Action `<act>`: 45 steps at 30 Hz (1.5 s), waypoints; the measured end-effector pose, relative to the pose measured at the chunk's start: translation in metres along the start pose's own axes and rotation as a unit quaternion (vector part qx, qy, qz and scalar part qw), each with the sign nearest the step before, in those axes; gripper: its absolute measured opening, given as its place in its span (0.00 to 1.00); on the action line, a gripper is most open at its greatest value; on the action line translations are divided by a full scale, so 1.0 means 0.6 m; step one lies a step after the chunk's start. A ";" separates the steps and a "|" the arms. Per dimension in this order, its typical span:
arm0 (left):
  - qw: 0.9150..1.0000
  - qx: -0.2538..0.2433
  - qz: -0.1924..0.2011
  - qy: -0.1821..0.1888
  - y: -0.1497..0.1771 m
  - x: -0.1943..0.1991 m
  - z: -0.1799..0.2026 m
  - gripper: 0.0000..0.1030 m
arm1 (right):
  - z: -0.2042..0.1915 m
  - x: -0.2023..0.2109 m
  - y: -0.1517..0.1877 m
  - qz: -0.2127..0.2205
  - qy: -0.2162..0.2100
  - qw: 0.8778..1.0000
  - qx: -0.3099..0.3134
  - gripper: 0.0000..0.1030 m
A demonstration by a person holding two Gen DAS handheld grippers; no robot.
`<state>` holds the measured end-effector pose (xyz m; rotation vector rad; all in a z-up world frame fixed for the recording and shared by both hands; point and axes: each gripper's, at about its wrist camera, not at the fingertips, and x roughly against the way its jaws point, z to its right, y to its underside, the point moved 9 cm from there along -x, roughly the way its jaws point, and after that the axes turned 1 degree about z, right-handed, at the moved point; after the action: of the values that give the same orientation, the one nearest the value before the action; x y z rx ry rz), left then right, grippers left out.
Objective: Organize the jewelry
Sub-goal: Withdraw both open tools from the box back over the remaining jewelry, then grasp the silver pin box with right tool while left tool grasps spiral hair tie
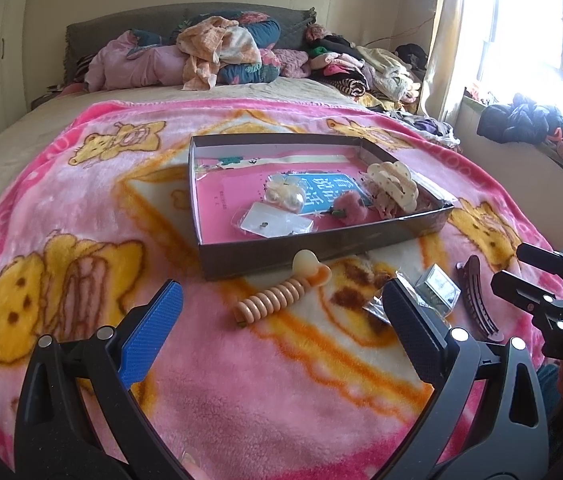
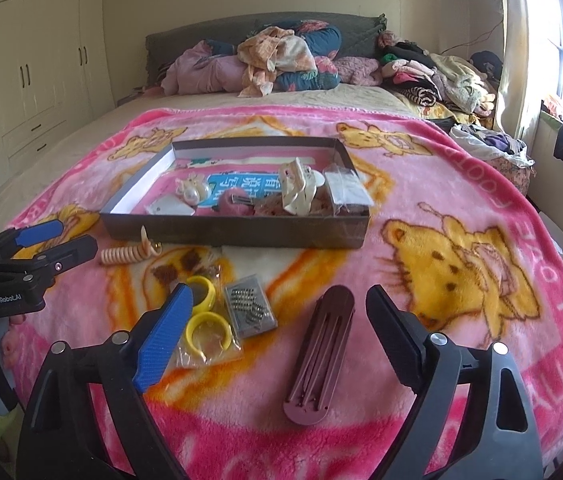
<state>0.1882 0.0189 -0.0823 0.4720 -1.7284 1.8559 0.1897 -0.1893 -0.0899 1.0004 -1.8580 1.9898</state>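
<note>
Both grippers gaping empty; rigid, light maroon hair clip [image 2: 319, 354] between right gripper [image 2: 277, 332] fingers, best pinched across its narrow middle.

Maroon hair clip [image 2: 318, 356] between spread claw [image 2: 277, 340] fingers

This is a bedroom in a home. A wide bed [image 2: 81, 136] fills the room, spread with a pink fleece blanket [image 2: 421, 184] printed with yellow bears. Rumpled clothes and bedding [image 2: 273, 60] are heaped against the dark padded headboard [image 2: 209, 32] at the far end. Cream built-in wardrobes [image 2: 41, 52] line the left wall, and a bright curtained window [image 1: 521, 28] stands at the right.
</note>
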 end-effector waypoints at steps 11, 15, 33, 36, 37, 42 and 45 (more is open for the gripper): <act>1.000 -0.021 -0.012 -0.017 0.010 -0.026 -0.012 0.89 | -0.010 -0.034 0.025 -0.034 -0.006 0.999 0.013 0.66; 0.999 -0.030 -0.023 -0.020 0.010 -0.047 -0.017 0.89 | -0.013 -0.047 0.029 -0.043 -0.009 0.999 0.016 0.64; 0.994 -0.078 -0.075 -0.002 0.030 -0.118 -0.008 0.77 | -0.024 -0.120 0.034 -0.085 -0.024 0.995 0.034 0.48; 0.993 -0.089 -0.077 0.005 0.033 -0.118 0.001 0.66 | -0.027 -0.131 0.037 -0.094 -0.030 0.995 0.031 0.45; 0.993 -0.091 -0.078 0.009 0.035 -0.119 0.005 0.59 | -0.028 -0.134 0.039 -0.097 -0.030 0.994 0.031 0.43; 0.991 -0.099 -0.084 0.016 0.043 -0.118 0.017 0.44 | -0.024 -0.138 0.044 -0.096 -0.040 0.994 0.019 0.36; 0.991 -0.102 -0.086 0.022 0.047 -0.113 0.026 0.29 | -0.019 -0.135 0.045 -0.091 -0.046 0.995 0.007 0.31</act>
<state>0.2225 -0.0073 -0.1437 0.4777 -1.7660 1.5403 0.2296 -0.1609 -0.1606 1.2365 -1.7296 1.8828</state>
